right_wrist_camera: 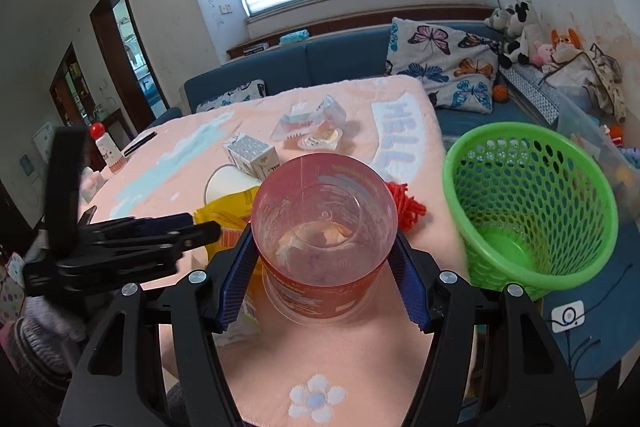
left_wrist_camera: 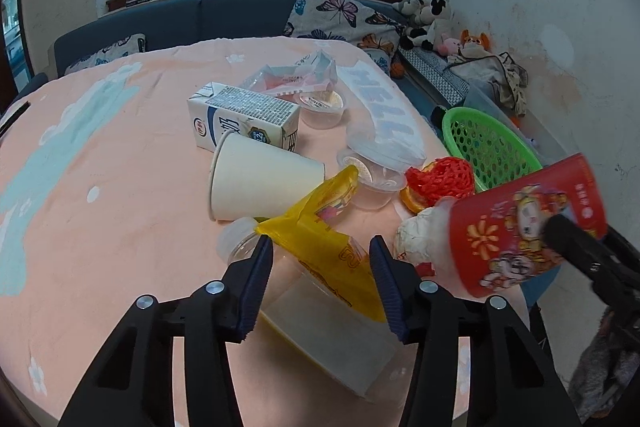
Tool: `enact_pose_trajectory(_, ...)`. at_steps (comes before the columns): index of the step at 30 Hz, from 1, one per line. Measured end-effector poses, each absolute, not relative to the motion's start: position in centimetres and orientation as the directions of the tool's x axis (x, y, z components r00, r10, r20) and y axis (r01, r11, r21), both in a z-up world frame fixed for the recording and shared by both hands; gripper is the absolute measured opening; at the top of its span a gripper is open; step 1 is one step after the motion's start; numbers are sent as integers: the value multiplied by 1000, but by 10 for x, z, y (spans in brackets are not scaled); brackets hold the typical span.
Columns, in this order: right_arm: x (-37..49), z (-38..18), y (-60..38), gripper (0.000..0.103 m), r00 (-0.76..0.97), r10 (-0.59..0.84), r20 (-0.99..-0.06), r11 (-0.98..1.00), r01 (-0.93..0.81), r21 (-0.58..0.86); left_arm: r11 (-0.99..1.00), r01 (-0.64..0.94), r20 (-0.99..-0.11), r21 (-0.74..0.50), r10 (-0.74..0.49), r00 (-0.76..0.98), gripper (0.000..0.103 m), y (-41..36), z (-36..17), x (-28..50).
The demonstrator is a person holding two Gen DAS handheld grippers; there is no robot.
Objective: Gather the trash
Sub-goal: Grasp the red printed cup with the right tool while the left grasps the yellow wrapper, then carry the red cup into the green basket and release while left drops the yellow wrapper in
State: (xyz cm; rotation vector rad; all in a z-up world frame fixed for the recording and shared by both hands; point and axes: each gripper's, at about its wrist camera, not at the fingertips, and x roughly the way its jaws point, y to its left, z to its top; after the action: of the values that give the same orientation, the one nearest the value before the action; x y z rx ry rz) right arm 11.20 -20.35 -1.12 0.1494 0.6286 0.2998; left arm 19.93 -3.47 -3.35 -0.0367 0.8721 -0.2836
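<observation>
My right gripper (right_wrist_camera: 324, 267) is shut on a clear plastic cup with a red printed sleeve (right_wrist_camera: 324, 227), held above the table's near edge; the cup also shows in the left wrist view (left_wrist_camera: 528, 227), tilted. A green mesh basket (right_wrist_camera: 532, 211) stands just right of the table. My left gripper (left_wrist_camera: 320, 267) is open, its fingers on either side of a yellow wrapper (left_wrist_camera: 320, 227) that lies over a clear lidded box (left_wrist_camera: 332, 339). Further trash on the pink cloth: a white paper cup (left_wrist_camera: 260, 179) on its side, a milk carton (left_wrist_camera: 244, 119), small clear tubs (left_wrist_camera: 324, 107) and red fruit netting (left_wrist_camera: 440, 179).
A crumpled white tissue (left_wrist_camera: 416, 239) lies beside the red cup. A blue sofa (right_wrist_camera: 320, 63) with butterfly cushions and plush toys runs behind the table. A clear storage bin (right_wrist_camera: 592, 131) sits behind the basket. A small bottle with a red cap (right_wrist_camera: 105, 147) stands at the table's far left.
</observation>
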Motion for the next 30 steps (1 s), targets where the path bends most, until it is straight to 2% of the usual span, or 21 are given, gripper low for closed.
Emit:
enact_pose_trajectory(3, 107, -4, -209, 64, 773, 319, -548, 947, -231, 225, 960, 233, -756, -155, -267, 597, 44, -36, -37, 206)
enact_pose_trajectory(13, 104, 6, -229, 64, 793, 292, -535, 953, -195, 231, 952, 240, -777, -190, -295, 556, 44, -38, -48, 219)
enact_pose_trajectory(14, 104, 7, -231, 64, 793, 289, -536, 954, -192, 231, 950, 245, -777, -193, -300, 553, 43, -39, -49, 220)
enact_pose_trajectory(15, 105, 7, -232, 64, 794, 286, -536, 955, -189, 229, 948, 249, -778, -198, -306, 549, 37, -39, -50, 220)
enact_pose_trajectory(22, 114, 14, -250, 64, 811, 245, -531, 965, -150, 215, 941, 264, -755, -211, -328, 567, 23, -35, -43, 217)
enact_pose_trajectory(30, 134, 17, -289, 64, 840, 124, -529, 985, -40, 167, 937, 294, -711, -191, -338, 617, 19, -26, -9, 203)
